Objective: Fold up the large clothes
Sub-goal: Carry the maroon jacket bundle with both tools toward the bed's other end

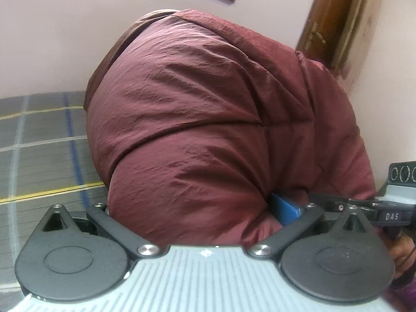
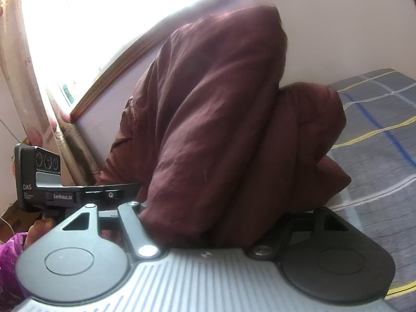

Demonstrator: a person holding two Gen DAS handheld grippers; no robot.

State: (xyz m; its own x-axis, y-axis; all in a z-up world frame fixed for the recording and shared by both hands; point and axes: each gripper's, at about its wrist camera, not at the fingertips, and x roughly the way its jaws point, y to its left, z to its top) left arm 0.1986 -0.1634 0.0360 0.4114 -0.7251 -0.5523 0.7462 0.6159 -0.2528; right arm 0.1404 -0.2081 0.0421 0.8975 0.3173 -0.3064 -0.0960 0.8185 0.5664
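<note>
Maroon puffer jacket bunched up between my two hand-held grippers, over the bed.

The maroon puffer jacket (image 1: 208,119) fills the middle of both views, above the grey checked bed cover (image 1: 39,140) at the left of my left view. My left hand-held gripper (image 1: 205,223) pinches its lower fold. My right hand-held gripper (image 2: 208,231) is buried in fabric; I cannot tell whether it grips.

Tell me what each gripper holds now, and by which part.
Both hold the maroon puffer jacket. The left gripper and right gripper each have a thick bunch of its fabric between the jaws; which part cannot be told.
</note>
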